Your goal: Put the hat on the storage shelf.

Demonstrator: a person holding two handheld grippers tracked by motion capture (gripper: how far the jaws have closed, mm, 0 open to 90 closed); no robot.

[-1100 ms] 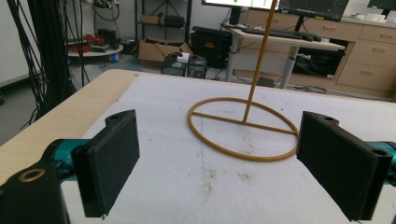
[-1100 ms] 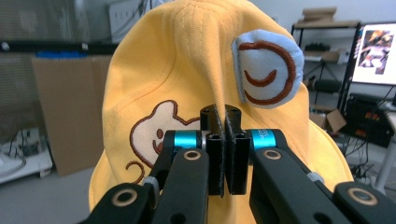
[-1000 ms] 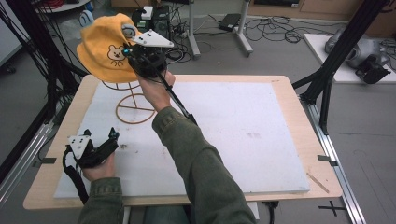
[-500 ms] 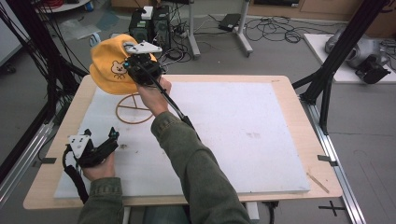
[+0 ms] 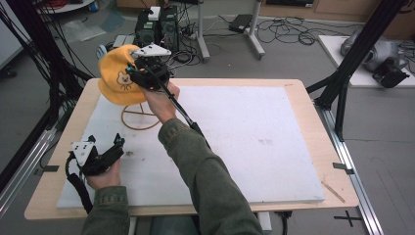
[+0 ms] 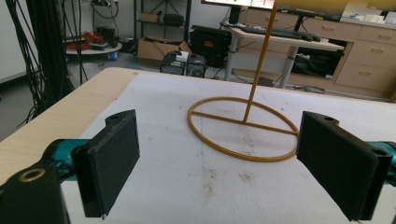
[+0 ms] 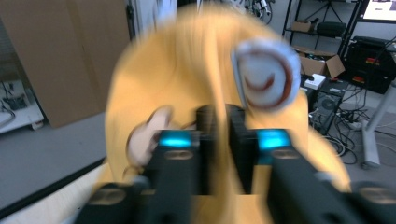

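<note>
A yellow knitted hat (image 5: 117,78) with a bear face hangs over the thin orange wire stand (image 5: 138,117) at the far left of the table. My right gripper (image 5: 134,73) is shut on the hat's fabric. In the right gripper view the blurred hat (image 7: 187,70) spreads behind the closed jaws of the right gripper (image 7: 222,126), with a white round ear patch (image 7: 266,77) beside them. My left gripper (image 5: 117,148) rests near the front left edge, open and holding nothing. Past its spread fingers (image 6: 112,158) I see the stand's ring base (image 6: 243,128) and upright pole (image 6: 261,56).
A white mat (image 5: 254,132) covers most of the wooden table (image 5: 313,98). Black frame posts (image 5: 352,58) stand at the right and left sides. Cables and equipment boxes (image 5: 156,24) lie on the floor beyond the far edge.
The right gripper has brought the hat lower, down over the stand, and the hat has turned so its bear face shows. The left gripper has stayed put.
</note>
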